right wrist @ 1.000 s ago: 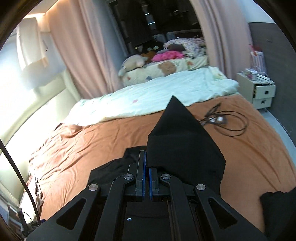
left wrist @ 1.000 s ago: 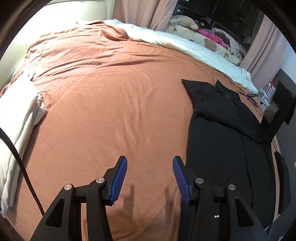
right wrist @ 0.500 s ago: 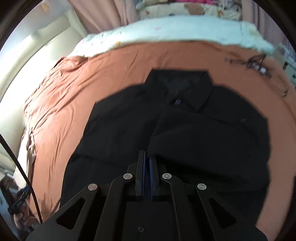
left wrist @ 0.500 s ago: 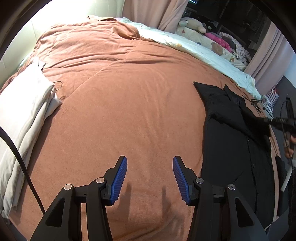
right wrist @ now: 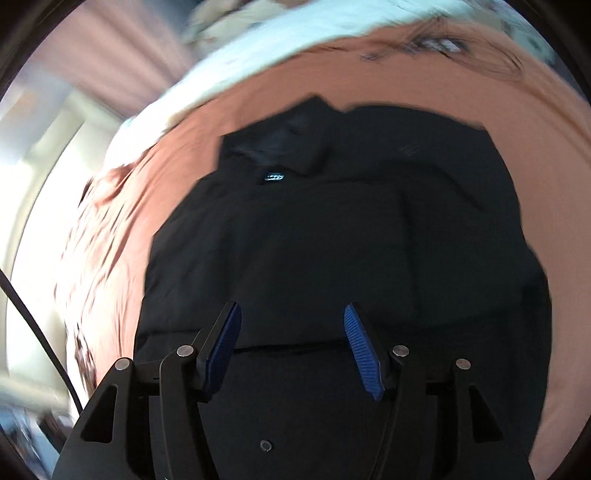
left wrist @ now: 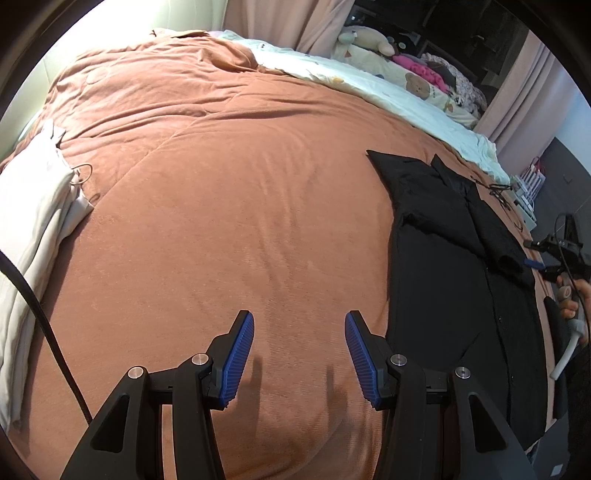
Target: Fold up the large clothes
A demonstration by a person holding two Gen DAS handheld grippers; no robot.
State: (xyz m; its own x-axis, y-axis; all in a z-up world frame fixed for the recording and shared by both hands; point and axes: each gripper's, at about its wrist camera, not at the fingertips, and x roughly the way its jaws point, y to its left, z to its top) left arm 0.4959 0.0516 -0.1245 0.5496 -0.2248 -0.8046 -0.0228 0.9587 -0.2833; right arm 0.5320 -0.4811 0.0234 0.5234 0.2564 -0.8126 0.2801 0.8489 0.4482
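1. Here, black shirt (right wrist: 332, 229): spread flat on the orange blanket (left wrist: 221, 206), collar end toward the pale quilt (left wrist: 388, 85), label visible below the collar in the right wrist view; one sleeve folded across the body. Lying near the right-hand edge of the bed in the left wrist view (left wrist: 454, 266).
2. Left gripper (left wrist: 299, 349): blue pads apart, nothing between them; hanging over bare orange blanket, just beside the shirt's hem edge.
3. Right gripper (right wrist: 291, 347): jaws just opened, blue pads now apart, no cloth pinched; hanging directly over the lower half of the shirt, fabric lying loose beneath. Also seen small at the far right of the left wrist view (left wrist: 543, 258), with a hand (left wrist: 570, 299) behind it.
4. Orange blanket: covering most of the bed, lightly creased, rumpled at the far corner.
5. Pale quilt: along the far side of the bed, printed with small figures.
6. Folded white cloth (left wrist: 33, 229): stacked at the left edge of the bed.
7. Soft toys (left wrist: 369, 37): beyond the quilt, before the pink curtains (left wrist: 284, 22).
8. Black cable (left wrist: 495, 186): loose on the blanket past the shirt's collar.
9. Right wrist view: blurred at the edges.
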